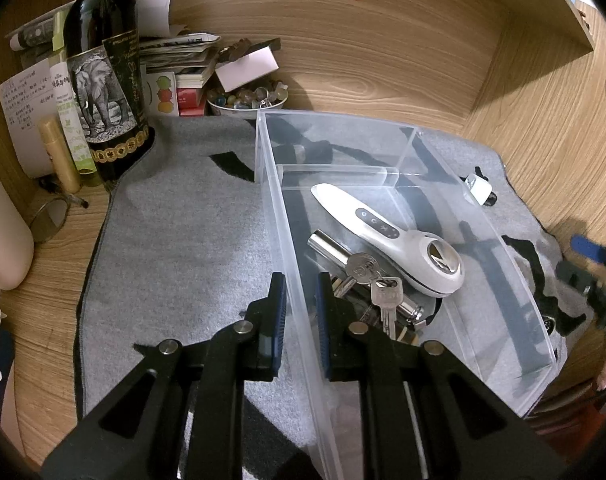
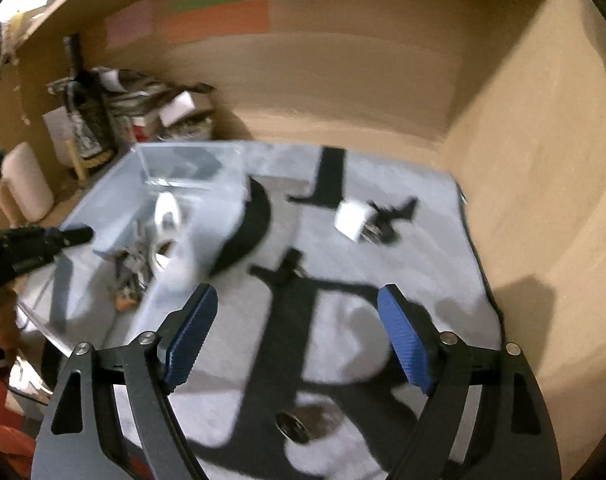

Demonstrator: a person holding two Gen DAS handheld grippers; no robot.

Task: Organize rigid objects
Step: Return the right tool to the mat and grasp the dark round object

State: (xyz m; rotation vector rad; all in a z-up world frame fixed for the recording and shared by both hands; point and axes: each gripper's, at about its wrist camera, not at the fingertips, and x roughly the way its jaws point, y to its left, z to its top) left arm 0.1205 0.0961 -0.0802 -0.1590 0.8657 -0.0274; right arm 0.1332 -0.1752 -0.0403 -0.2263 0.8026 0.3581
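A clear plastic box [image 1: 443, 160] stands on the grey mat [image 1: 175, 240]. Inside it lie a white handheld device [image 1: 387, 232], a bunch of keys [image 1: 379, 288] and a shiny metal cylinder [image 1: 329, 248]. My left gripper [image 1: 301, 308] is shut on the box's near left wall, one pad on each side. The right wrist view is blurred. In it my right gripper [image 2: 299, 308] hangs open over the mat to the right of the box [image 2: 207, 200], with nothing between its fingers. A white plug [image 2: 353, 218] lies on the mat further back, and a small dark round thing [image 2: 293, 426] lies below the gripper.
A dark bottle with an elephant label [image 1: 103, 80], small tubes, stacked papers and a bowl of beads [image 1: 247, 100] crowd the back left corner. Wooden walls close the back and the right side [image 2: 543, 200]. A round mirror [image 1: 49, 218] lies left of the mat.
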